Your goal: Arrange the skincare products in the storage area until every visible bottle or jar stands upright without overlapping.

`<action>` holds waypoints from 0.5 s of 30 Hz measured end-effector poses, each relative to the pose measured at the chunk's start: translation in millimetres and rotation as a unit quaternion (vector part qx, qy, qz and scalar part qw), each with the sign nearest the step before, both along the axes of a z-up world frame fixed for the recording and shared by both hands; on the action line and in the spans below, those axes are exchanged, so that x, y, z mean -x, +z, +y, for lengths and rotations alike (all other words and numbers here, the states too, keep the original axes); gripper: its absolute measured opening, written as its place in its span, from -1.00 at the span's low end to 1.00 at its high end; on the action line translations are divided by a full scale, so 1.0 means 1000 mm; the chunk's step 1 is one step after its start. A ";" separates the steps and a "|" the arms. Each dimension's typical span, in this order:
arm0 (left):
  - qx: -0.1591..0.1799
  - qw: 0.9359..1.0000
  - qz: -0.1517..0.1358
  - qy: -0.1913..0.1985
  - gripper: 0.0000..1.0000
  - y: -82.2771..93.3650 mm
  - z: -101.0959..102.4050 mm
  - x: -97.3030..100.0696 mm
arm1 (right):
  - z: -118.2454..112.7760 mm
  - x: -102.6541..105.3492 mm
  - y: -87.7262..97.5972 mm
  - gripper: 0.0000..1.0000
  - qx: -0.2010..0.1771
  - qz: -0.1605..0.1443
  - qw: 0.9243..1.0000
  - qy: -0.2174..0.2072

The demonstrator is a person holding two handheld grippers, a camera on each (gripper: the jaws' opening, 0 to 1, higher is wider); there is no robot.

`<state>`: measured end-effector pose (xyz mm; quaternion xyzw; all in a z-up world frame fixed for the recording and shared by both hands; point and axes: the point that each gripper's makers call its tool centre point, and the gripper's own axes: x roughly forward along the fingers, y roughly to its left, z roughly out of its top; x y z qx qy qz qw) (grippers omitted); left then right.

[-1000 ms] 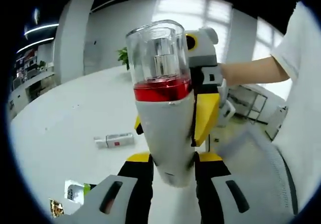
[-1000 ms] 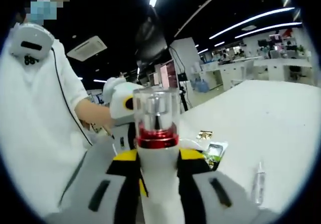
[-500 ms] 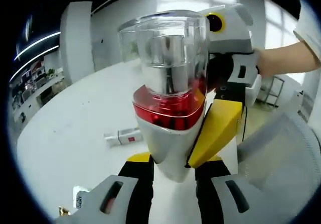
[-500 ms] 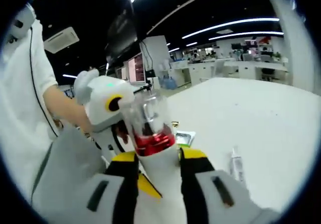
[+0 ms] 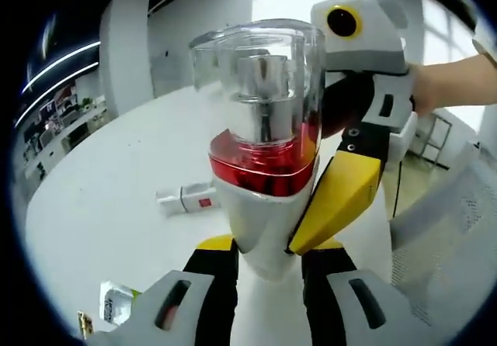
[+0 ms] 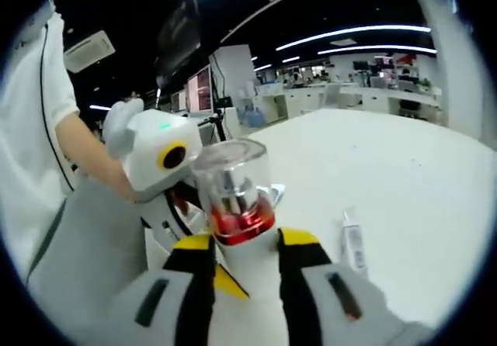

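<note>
Left gripper view: white tabltop [image 5: 101,206] in an open office. Left gripper [image 5: 268,257] fingers pinch one pump bottle [image 5: 260,152], frame centre; right gripper [image 5: 365,121] also clamps it. One tube [image 5: 185,198] lying left, label unreadable.

Right gripper view: right gripper's [image 6: 242,247] fingers pinch the same bottle, centre. One tube lower right.

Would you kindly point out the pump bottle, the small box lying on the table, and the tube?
pump bottle [image 5: 260,160], left gripper view, red collar.
small box [image 5: 186,199], left gripper view, middle of its side.
tube [image 6: 353,241], right gripper view, middle of its body.
</note>
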<state>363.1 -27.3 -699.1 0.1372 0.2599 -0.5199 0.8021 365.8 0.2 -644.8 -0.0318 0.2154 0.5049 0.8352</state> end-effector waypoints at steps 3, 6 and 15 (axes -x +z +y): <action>-0.003 1.000 -0.003 0.003 -0.44 -0.004 0.000 -0.003 | -0.001 -0.005 -0.007 -0.39 0.009 0.000 1.000 0.005; -0.005 1.000 -0.005 0.003 -0.44 -0.009 0.000 -0.008 | -0.002 -0.007 -0.009 -0.39 0.014 -0.001 1.000 0.004; 0.008 1.000 -0.012 0.006 -0.43 -0.010 -0.004 -0.018 | -0.008 -0.019 -0.014 -0.39 0.008 -0.009 1.000 -0.004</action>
